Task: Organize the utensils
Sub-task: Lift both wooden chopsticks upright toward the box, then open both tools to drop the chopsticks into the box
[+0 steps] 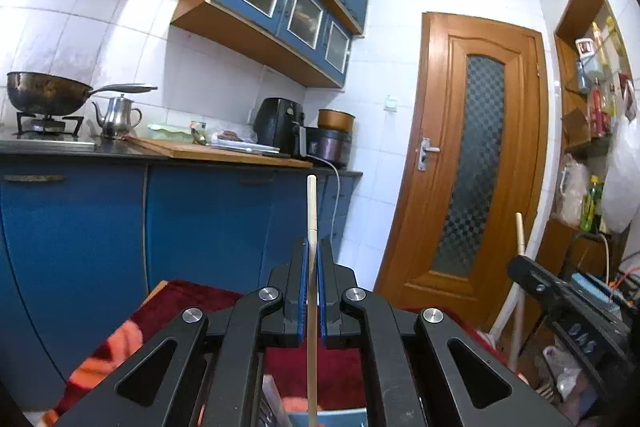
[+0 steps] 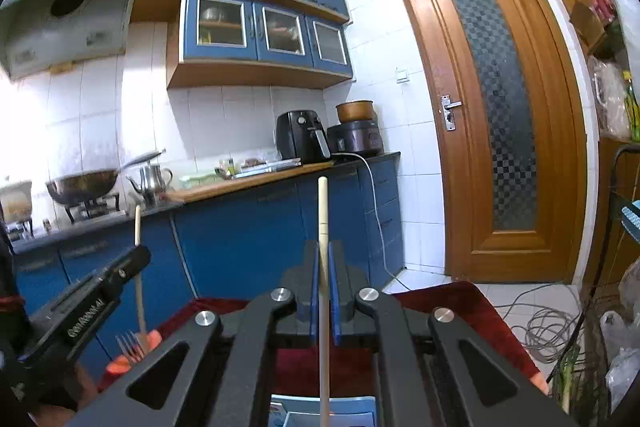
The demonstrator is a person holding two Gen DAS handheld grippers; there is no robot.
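The left gripper (image 1: 311,291) has its fingers (image 1: 303,287) narrowed onto a pale wooden chopstick (image 1: 311,211). The chopstick stands upright between the blue pads and extends above the fingertips and below them, toward the near edge of the view. The right gripper (image 2: 324,291) holds a second chopstick (image 2: 323,211) in the same manner: fingers (image 2: 314,287) pressed against both of its sides, the stick upright.

Each gripper appears in the other camera. In the left wrist view, the right gripper shows at the right edge with its chopstick rising above it. In the right wrist view, the left gripper shows at the left edge.

Both grippers are raised above a red cloth (image 2: 460,303) with orange patches. A metal fork (image 2: 129,345) lies near the left edge of that cloth, its tines pointing up in the view. A blue item (image 2: 352,407) sits directly below the right gripper; its type cannot be determined.

In the far background, a kitchen surface (image 1: 224,157) carries a wok (image 1: 44,93).
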